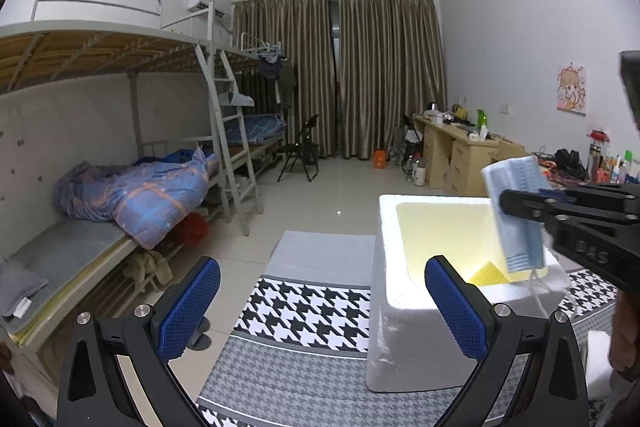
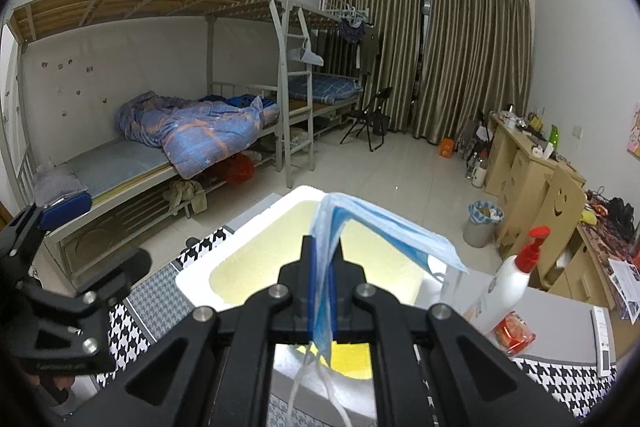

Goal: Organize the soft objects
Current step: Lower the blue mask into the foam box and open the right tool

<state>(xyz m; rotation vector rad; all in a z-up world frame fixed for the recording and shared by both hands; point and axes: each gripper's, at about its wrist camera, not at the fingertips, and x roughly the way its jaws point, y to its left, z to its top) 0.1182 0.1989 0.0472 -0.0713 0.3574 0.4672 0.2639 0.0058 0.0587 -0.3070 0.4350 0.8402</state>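
Note:
My right gripper (image 2: 323, 247) is shut on a light blue face mask (image 2: 384, 233), which droops to the right with its white ear loops hanging below. In the left wrist view the same mask (image 1: 516, 211) hangs from the right gripper (image 1: 505, 202) above the right rim of a white foam box (image 1: 390, 291). A yellow sponge (image 1: 486, 273) lies at the bottom of the box. My left gripper (image 1: 322, 307) is open, its blue pads (image 1: 188, 311) spread wide, with nothing between them, just left of and in front of the box (image 2: 196, 283).
The box stands on a table with a black-and-white houndstooth cloth (image 1: 308, 311). A white pump bottle with a red top (image 2: 510, 279) and a red packet (image 2: 514, 335) sit right of the box. Bunk beds (image 1: 120, 195) line the left wall, desks (image 1: 460, 155) the right.

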